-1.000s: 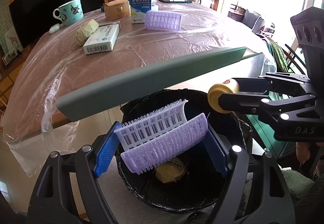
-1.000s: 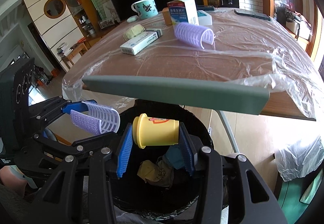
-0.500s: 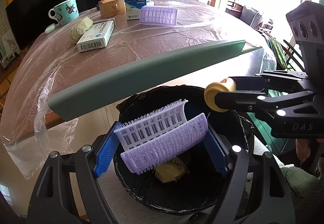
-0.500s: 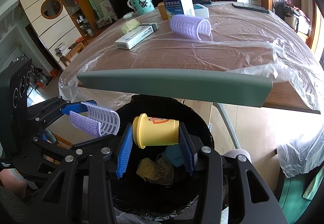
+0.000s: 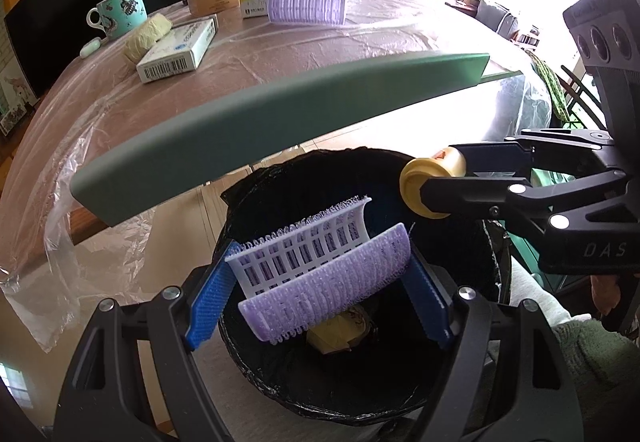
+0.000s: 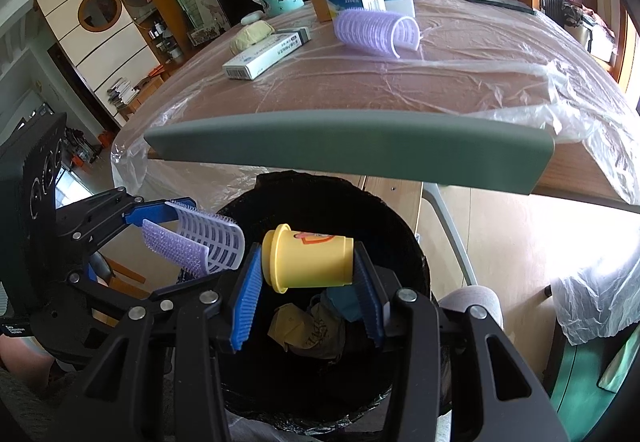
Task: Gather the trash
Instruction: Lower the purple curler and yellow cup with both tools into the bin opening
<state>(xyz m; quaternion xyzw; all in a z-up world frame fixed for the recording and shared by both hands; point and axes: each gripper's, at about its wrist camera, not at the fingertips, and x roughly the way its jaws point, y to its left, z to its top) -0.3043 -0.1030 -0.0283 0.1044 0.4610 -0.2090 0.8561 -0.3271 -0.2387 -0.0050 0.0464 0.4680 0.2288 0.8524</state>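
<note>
One teal scrap [image 6: 340, 306] only right wrist shows

Lilac hair roller [image 5: 320, 274] with white gridded inner shell, centre frame; yellow cup [image 6: 310, 262] with orange print. Bin liner [image 5: 440, 394] black, tongs' pads [image 5: 208, 302] blue. Teal patterned mug [image 5: 120, 10] upper left, worktop edge strip [image 5: 280, 122] grey-green.

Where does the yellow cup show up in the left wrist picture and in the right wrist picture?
Left wrist view: the yellow cup is at centre right, held sideways in the right gripper, above the far rim of the black bin.
Right wrist view: the cup is at centre, lying sideways between the blue jaws, over the bin's opening.
Shared landmark: the green edge guard on the table edge, just above the bin.
</note>
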